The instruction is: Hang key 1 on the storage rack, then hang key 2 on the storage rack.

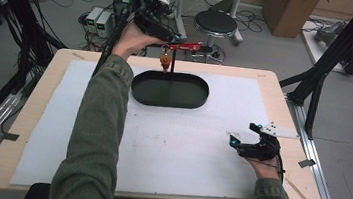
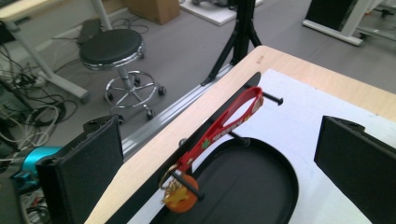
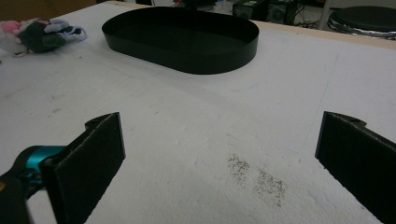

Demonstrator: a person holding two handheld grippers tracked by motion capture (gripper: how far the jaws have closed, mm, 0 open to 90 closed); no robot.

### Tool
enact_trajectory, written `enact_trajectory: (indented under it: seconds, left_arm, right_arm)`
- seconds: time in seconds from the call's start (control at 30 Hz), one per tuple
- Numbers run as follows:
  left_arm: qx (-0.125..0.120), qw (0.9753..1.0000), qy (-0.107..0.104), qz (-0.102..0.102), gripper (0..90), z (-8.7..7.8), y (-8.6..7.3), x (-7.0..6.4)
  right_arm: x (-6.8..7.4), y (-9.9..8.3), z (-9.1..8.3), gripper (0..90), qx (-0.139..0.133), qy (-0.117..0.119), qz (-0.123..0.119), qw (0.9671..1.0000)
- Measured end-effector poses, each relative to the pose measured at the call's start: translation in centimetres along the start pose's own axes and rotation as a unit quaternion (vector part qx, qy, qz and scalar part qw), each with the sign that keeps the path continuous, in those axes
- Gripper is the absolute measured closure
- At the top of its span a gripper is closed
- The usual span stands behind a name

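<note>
A red strap keychain [image 1: 185, 45] with an orange charm [image 1: 165, 62] hangs on the pegs of a thin black stand [image 1: 171, 71]. The stand rises from a black oval tray [image 1: 185, 91] at the table's far middle. My left gripper [image 1: 160, 27] is held high just left of the strap. In the left gripper view the red strap [image 2: 229, 123] lies across two pegs ahead of the jaws, which stand wide apart and open. The charm [image 2: 180, 198] dangles over the tray [image 2: 252, 186]. My right gripper [image 1: 246, 133] rests open on the white mat at the right, holding nothing.
A small plush toy [image 3: 37, 35] lies on the mat left of the tray [image 3: 187, 42] in the right gripper view. Beyond the table's far edge are a black stool [image 1: 216, 22], a cardboard box [image 1: 288, 9] and floor cables. Black frame legs [image 1: 316, 90] flank the right side.
</note>
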State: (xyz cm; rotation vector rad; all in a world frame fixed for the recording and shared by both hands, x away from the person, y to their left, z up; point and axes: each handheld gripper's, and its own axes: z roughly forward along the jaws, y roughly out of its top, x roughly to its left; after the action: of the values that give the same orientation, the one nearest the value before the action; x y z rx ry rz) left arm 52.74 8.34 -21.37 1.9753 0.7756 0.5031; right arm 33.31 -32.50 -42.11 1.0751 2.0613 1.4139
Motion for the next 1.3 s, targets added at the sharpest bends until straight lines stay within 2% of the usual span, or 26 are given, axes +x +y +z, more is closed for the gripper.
enact_trajectory:
  seconds: [0.03, 0.13, 0.53, 0.7, 0.93, 1.13, 1.3]
  left_arm:
    - [0.001, 1.0, -0.004, -0.001, 1.7, -0.2, -0.6, -0.1]
    - [0.008, 1.0, -0.006, 0.0, 1.7, -0.5, -1.1, -0.2]
    - [0.013, 0.9999, 0.001, 0.002, 1.7, -2.3, -3.2, -0.3]
    - [0.017, 0.9998, -0.001, 0.012, 1.7, -3.5, -5.0, -0.8]
    - [0.03, 0.9995, -0.001, 0.014, 1.7, -4.2, -6.8, -1.2]
    - [0.031, 0.9994, 0.0, 0.012, 1.7, -5.2, -8.1, -1.4]
    - [0.03, 0.9995, 0.007, -0.002, 1.7, -5.7, -9.8, -1.2]
  right_arm:
    - [0.0, 0.0, 0.1, 0.4, 0.001, 0.001, 0.001, 1.0]
    - [0.0, 0.0, 0.1, 0.4, 0.001, 0.0, -0.001, 1.0]
    - [0.1, 0.1, 0.2, 0.4, 0.003, 0.001, -0.003, 1.0]
    - [0.1, 0.1, 0.4, 0.4, 0.003, 0.003, -0.007, 1.0]
    - [0.2, 0.2, 0.6, 0.4, 0.007, 0.004, -0.011, 0.9999]
    - [0.4, 0.2, 0.8, 0.4, 0.009, 0.007, -0.013, 0.9999]
    - [0.3, 0.2, 0.7, 0.4, 0.008, 0.005, -0.012, 0.9999]
